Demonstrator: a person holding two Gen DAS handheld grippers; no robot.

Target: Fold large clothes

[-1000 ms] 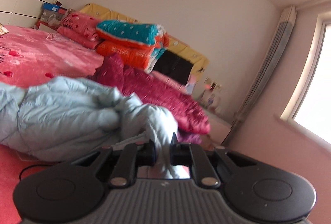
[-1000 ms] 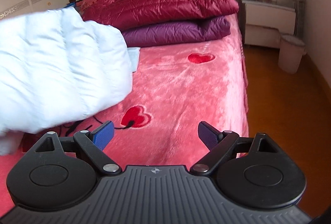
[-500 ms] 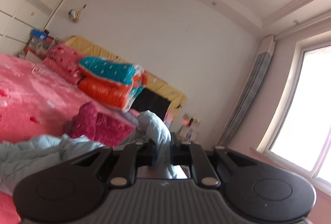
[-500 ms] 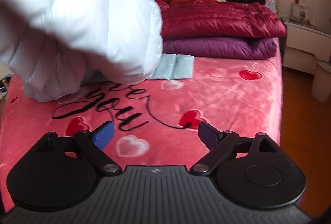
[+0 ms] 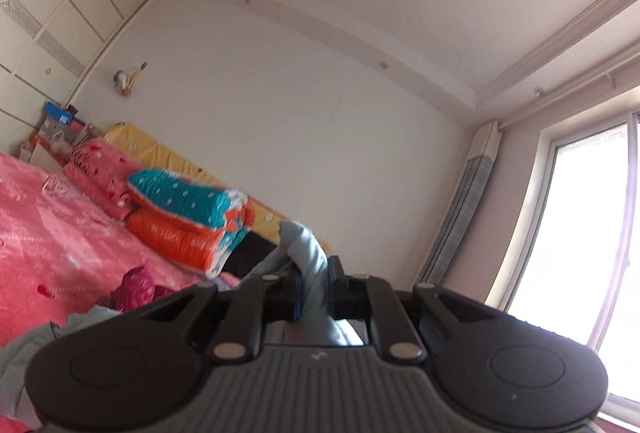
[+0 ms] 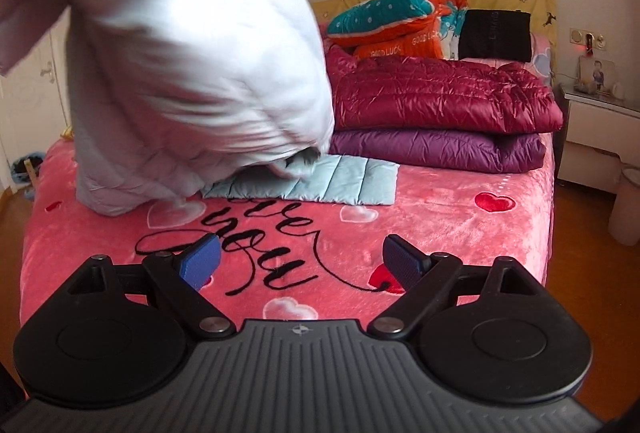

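- A pink bed (image 6: 440, 225) fills the right-wrist view, printed with hearts and black script.
- One pale blue padded jacket (image 6: 192, 65) hangs lifted over the bed at about 10 o'clock from the right tool (image 6: 301, 260); its lower end rests on the bed, with a flat quilted panel lying at 12 o'clock.
- The jacket's long axis runs roughly up and down (blurred, so its edges are uncertain).
- Two folded padded coats, one maroon (image 6: 440, 97) on one purple (image 6: 436, 151), lie at the far end of the bed.
- One teal and orange quilt bundle (image 6: 400, 21) sits behind them.
- The left tool (image 5: 313, 291) is clamped on a fold of the jacket and pointed upward toward the ceiling.
- The right tool is spread wide and holds nothing; it is probably the freer hand to catch the jacket's hanging lower part.
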